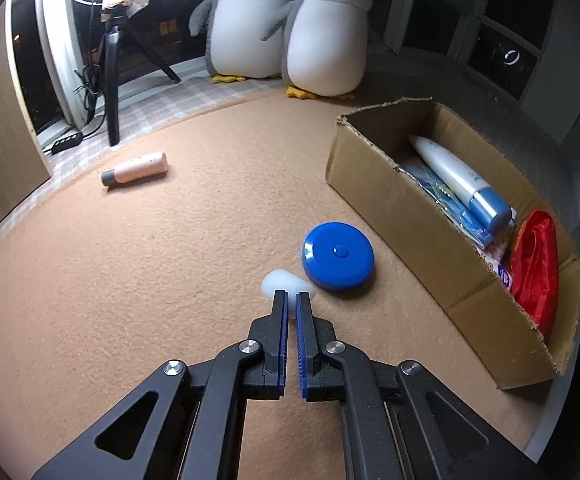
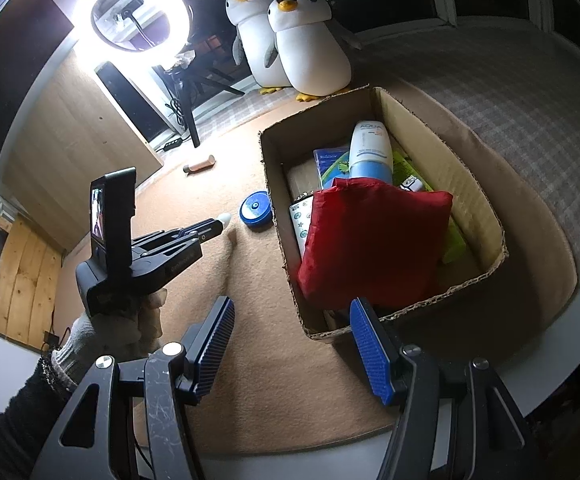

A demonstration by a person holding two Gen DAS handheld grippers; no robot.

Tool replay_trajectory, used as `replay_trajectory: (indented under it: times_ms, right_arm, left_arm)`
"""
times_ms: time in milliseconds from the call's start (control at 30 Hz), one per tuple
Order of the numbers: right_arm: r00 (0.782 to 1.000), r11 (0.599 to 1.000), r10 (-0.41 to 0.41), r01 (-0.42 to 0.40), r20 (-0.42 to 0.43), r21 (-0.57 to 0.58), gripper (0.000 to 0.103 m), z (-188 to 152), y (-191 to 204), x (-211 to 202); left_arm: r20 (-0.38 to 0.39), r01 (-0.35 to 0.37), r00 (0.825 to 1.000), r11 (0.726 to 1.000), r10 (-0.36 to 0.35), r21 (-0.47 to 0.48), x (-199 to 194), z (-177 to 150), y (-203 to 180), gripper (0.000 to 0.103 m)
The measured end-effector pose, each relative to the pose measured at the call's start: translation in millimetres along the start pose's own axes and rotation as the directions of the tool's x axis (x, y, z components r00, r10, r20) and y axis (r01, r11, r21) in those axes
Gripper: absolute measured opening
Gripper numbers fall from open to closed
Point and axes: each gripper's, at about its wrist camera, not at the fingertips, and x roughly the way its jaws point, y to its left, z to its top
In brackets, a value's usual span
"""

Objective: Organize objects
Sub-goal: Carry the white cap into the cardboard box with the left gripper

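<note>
A small white, rounded object (image 1: 286, 285) lies on the tan felt mat (image 1: 170, 260), pinched at its near end between the nearly closed fingers of the left claw (image 1: 291, 298); from the right wrist view the same white piece (image 2: 224, 217) shows at the tip of that claw (image 2: 214, 224), which a gloved hand (image 2: 130, 320) holds. Just beside the white object, on its right, rests a round blue case (image 1: 338, 256) with a button in the middle of its lid, lying flat on the mat and close to the long wall of an open cardboard box (image 1: 389, 208). Inside the box lie a white tube with a blue cap (image 1: 457, 180), a red fabric bundle (image 2: 373, 240) and some printed packets (image 2: 331, 162). Well apart, toward the far left of the mat, a pink bottle with a grey cap (image 1: 136, 168) lies on its side. The right claw (image 2: 291, 344) hangs wide open and empty over the near corner of the box. Beyond the mat stand two plush penguins (image 1: 321, 36) and a lit ring light (image 2: 132, 16) on a tripod.
</note>
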Motion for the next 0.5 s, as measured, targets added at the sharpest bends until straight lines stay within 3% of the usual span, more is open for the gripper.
replay_trajectory:
  times_ms: [267,500]
  right_arm:
    - [1.000,1.000,0.000,0.000,0.011,-0.007,0.056,1,2,-3]
    - [1.000,1.000,-0.002,0.002,0.018,-0.011,0.056,0,0,-8]
  left_arm:
    - [0.045,0.059,0.997,0.998,-0.058,-0.025,-29,7,-4,0.004]
    - [0.074,0.158,0.985,0.987,-0.158,0.009,-49,21,-41,0.004]
